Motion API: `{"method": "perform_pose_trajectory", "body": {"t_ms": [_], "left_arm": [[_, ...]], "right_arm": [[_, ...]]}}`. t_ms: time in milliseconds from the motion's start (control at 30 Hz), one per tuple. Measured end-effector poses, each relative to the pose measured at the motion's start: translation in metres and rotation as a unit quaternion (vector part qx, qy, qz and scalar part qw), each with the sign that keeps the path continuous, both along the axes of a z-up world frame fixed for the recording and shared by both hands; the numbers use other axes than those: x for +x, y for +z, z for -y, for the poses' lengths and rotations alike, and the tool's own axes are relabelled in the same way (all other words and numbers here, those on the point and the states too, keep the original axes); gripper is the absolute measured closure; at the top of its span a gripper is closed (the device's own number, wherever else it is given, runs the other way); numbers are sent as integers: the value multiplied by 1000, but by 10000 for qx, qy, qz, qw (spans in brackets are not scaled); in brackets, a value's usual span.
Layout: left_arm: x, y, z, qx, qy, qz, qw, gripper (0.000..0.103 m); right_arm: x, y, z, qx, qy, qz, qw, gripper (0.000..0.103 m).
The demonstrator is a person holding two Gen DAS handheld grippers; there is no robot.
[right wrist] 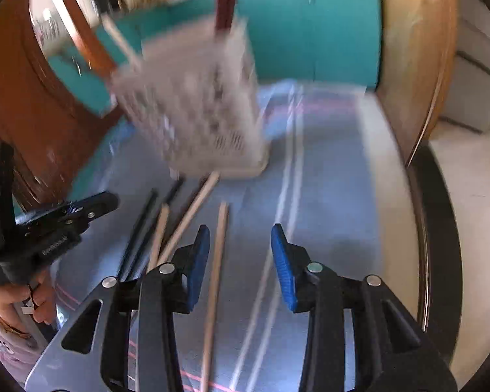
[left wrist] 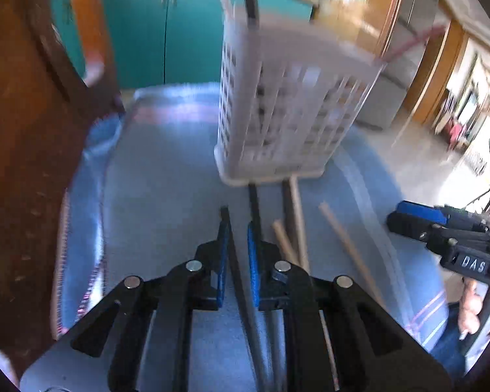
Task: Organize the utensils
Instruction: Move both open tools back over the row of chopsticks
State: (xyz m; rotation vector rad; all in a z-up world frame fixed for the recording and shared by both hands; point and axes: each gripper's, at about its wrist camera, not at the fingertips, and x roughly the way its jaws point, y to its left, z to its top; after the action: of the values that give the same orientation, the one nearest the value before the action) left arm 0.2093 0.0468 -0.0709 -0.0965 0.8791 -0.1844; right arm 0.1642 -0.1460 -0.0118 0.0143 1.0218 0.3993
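Note:
A white perforated utensil basket stands upright on the blue cloth, with a dark stick and a pale one poking out of it. Several chopsticks lie in front of it: black ones and light wooden ones. My left gripper hovers over the black chopsticks, its jaws a narrow slit apart, with a dark chopstick in line with the gap below. My right gripper is open wide over the cloth, a wooden chopstick lying just inside its left pad. Each gripper also shows in the other's view: right gripper, left gripper.
The blue cloth covers a table whose dark rim curves along the right. A wooden chair stands at the back left, teal cabinets behind. A person's hand holds the left gripper's handle.

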Motion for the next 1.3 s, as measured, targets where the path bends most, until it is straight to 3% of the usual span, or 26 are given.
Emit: {"method": "perform_pose_trajectory", "body": {"t_ms": [100, 200, 333, 433, 567, 800, 1100, 1300], "left_arm": [[10, -15, 3, 71, -29, -301, 9995, 90], [13, -26, 5, 15, -86, -532, 9985, 90], [9, -28, 13, 341, -127, -490, 9981, 90], [6, -26, 19, 607, -70, -474, 9970, 90], [-6, -23, 28, 809, -51, -432, 9958, 90], [-10, -22, 24, 713, 0, -439, 9965, 88], [-6, -26, 17, 675, 52, -474, 9966, 76], [-8, -26, 16, 682, 51, -469, 9966, 76]], "right_arm": [[18, -14, -26, -478, 261, -141, 9984, 64], [20, -20, -33, -552, 320, -73, 9979, 64], [17, -40, -39, -867, 278, -136, 9958, 64], [12, -42, -46, -1126, 330, 68, 9931, 64], [10, -44, -47, -1174, 325, 104, 9925, 64], [14, -44, -50, -1201, 300, 102, 9923, 64], [8, -45, -49, -1235, 271, 163, 9918, 64], [5, -45, -54, -1234, 363, 203, 9915, 74]]}}
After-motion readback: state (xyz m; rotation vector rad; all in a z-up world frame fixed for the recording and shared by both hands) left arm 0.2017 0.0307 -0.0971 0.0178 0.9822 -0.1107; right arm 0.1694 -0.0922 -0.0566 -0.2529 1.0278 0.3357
